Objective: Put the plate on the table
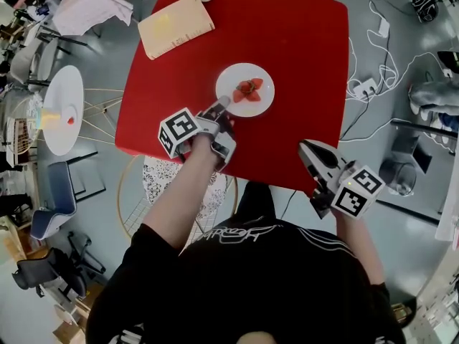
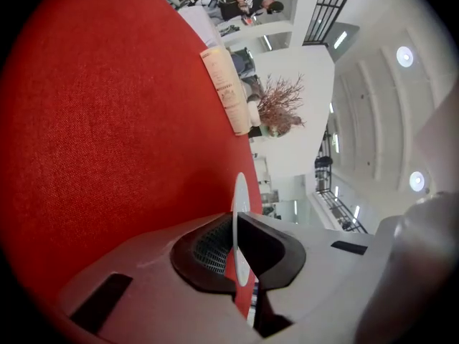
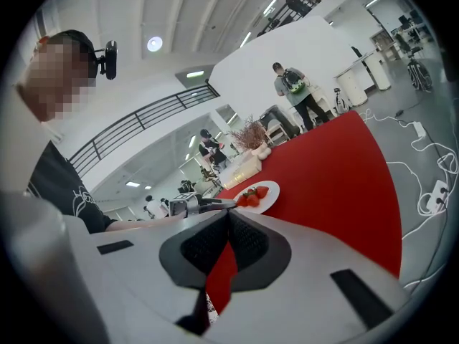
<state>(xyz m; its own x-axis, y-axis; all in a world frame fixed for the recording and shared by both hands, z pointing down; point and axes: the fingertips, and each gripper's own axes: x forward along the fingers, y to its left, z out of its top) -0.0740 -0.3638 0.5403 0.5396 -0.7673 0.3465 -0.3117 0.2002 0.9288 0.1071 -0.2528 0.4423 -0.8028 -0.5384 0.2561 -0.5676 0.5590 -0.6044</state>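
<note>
- The red table (image 1: 294, 63) fills the middle of the head view. It is square with rounded corners, and most of its cloth-like top is bare.
- The person's black shirt (image 1: 251, 278) carries white lettering across the chest, too warped to read.
- On the grey floor, a white round side table (image 1: 63, 110) stands well apart to the left. White cables (image 1: 373, 77) trail along the table's right edge.
- A tan booklet (image 1: 176, 27) lies at the far left corner, close to the edge. The small print along it in the left gripper view (image 2: 226, 88) cannot be read.
- The left gripper (image 1: 222, 106) reaches in over the near edge, and its cube shows black-and-white square markers. In its own view (image 2: 235, 246) the jaws are pinching the plate's thin rim.
- The right gripper (image 1: 305, 147) is held by the near right corner, its marker cube out past the edge. In its own view (image 3: 228, 228) the jaws are pressed together with nothing between them.
- The white plate (image 1: 233, 99) rests on the table a little on the near side of centre. It is well in from every edge, with open red surface all round except where the left gripper holds its near-left rim. It shows edge-on in the left gripper view (image 2: 240, 192) and flat in the right gripper view (image 3: 269, 198).
- Strawberries (image 1: 248, 88) sit in the plate's middle.
</note>
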